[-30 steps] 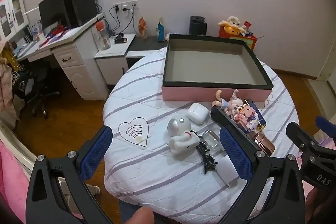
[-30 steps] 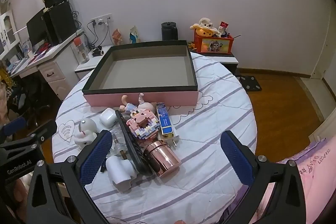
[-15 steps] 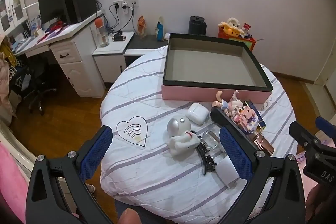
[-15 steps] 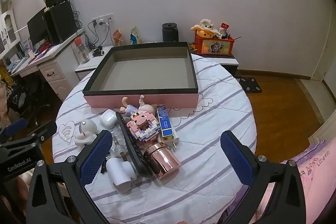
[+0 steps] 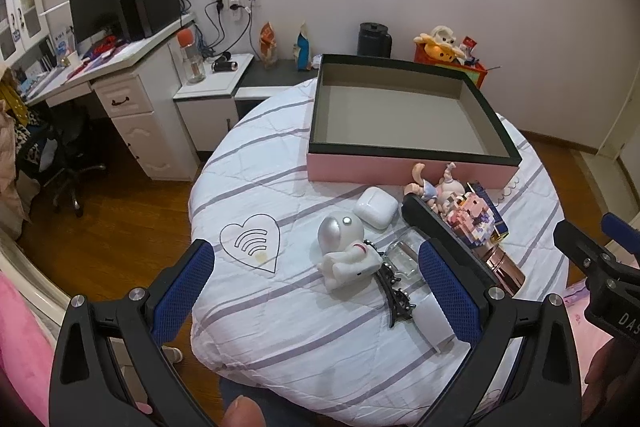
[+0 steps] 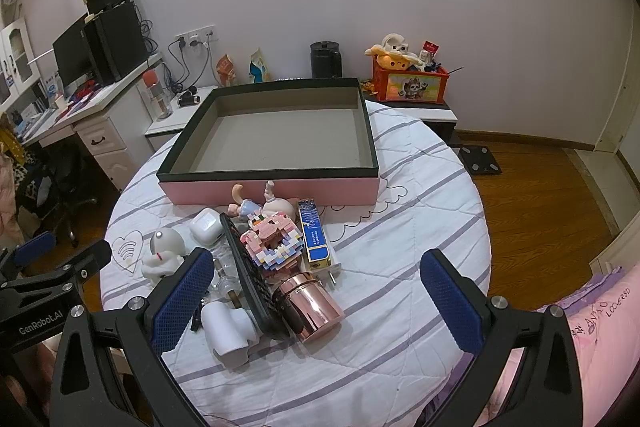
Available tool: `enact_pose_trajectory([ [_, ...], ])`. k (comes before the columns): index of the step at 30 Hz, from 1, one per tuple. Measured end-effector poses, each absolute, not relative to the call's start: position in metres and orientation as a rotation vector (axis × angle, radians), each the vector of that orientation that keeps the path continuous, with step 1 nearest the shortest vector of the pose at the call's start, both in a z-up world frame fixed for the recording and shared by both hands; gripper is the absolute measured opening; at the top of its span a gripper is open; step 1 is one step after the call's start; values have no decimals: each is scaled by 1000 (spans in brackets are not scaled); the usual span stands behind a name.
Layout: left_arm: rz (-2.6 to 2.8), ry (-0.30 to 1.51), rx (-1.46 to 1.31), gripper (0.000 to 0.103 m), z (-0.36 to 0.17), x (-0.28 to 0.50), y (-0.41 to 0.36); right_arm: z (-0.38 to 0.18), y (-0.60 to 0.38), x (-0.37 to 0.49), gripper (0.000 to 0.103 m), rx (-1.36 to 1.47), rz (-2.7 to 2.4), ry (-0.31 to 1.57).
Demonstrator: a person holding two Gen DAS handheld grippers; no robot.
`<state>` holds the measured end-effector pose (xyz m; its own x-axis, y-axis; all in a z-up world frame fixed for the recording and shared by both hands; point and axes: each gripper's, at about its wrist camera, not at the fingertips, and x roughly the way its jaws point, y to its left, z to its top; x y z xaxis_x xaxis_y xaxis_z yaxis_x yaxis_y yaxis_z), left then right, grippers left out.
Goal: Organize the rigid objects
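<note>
A pink box (image 5: 404,169) (image 6: 272,190) with a dark rim lies open and empty at the back of the round table. In front of it sits a heap: white astronaut figure (image 5: 346,251) (image 6: 164,255), white earbud case (image 5: 376,207) (image 6: 206,225), black comb (image 6: 250,275), pink block figure (image 6: 274,245), blue-and-gold box (image 6: 314,237), rose-gold cylinder (image 6: 310,309), white plug (image 6: 228,331), small doll (image 6: 256,205), black hair clip (image 5: 394,293). My left gripper (image 5: 316,287) hovers open before the astronaut. My right gripper (image 6: 316,299) is open above the cylinder.
The table wears a white cloth with purple stripes (image 6: 420,227). A white desk with monitor (image 5: 120,79) stands left. A low cabinet holds a black jar (image 6: 326,59) and an orange toy crate (image 6: 408,83). A pink bedspread (image 6: 600,347) lies at right; wooden floor surrounds the table.
Both views have shifted only slightly; the left gripper drifted a little. Nothing on the table has moved, and both grippers stay open.
</note>
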<state>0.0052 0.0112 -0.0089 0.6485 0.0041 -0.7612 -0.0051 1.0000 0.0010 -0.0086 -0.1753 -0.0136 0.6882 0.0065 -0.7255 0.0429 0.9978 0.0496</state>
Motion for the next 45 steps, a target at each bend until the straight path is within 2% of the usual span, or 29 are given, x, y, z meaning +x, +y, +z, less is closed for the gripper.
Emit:
enact_pose_trajectory([
  [45, 29, 864, 29, 103, -13, -2, 9, -15, -177, -12, 103, 87, -16, 807],
])
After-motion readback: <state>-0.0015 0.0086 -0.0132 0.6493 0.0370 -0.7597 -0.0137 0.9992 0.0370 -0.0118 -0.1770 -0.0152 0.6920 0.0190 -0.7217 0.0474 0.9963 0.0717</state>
